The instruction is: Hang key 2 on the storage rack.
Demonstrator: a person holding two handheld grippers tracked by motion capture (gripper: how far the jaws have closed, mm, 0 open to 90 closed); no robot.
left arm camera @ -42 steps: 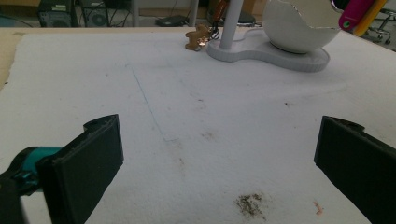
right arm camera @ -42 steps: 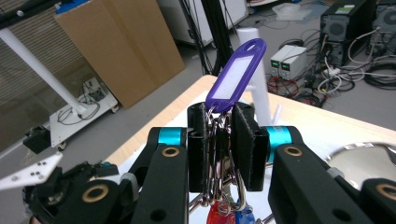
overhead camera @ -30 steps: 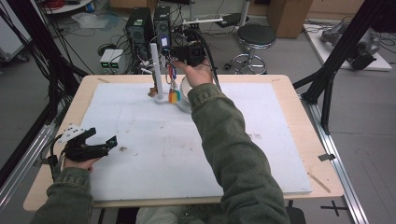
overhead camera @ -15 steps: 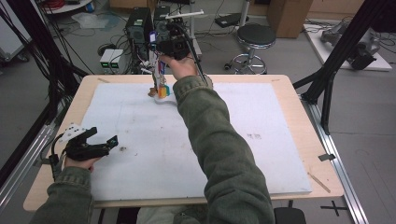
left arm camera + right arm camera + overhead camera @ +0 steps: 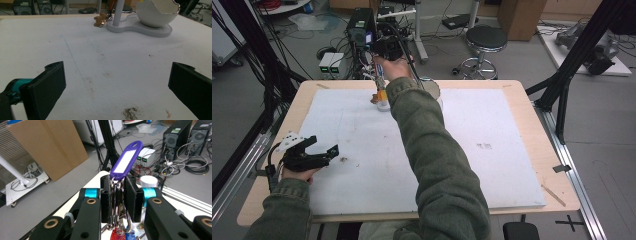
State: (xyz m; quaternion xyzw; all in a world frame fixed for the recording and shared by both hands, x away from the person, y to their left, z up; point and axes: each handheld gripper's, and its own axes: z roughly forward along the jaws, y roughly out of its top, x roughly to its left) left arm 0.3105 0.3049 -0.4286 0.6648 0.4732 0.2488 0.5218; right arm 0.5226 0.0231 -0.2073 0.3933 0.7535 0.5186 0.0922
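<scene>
My right gripper [image 5: 384, 56] is held over the far edge of the table, shut on a bunch of metal key rings [image 5: 117, 195]. A purple key tag [image 5: 126, 161] sticks up from the rings, and coloured tags [image 5: 382, 86] hang below them over the white stand's base [image 5: 383, 105]. That stand has a white post [image 5: 118, 11] and a broken white bowl [image 5: 156, 12]. A brown gingerbread charm [image 5: 100, 19] lies beside the post. My left gripper [image 5: 323, 148] rests low at the near left, open, with nothing between its black pads [image 5: 47, 87].
A white foam board [image 5: 512, 125] covers the wooden table. Dark smudges [image 5: 130, 113] mark the board near my left gripper. Behind the table stand computer towers [image 5: 362, 25], cables and a black stool [image 5: 484, 37]. A black frame leg [image 5: 562, 95] rises at the right.
My right hand has carried the key rings leftward along the far edge, from right of the stand's post to over it. The left gripper has stayed put.
</scene>
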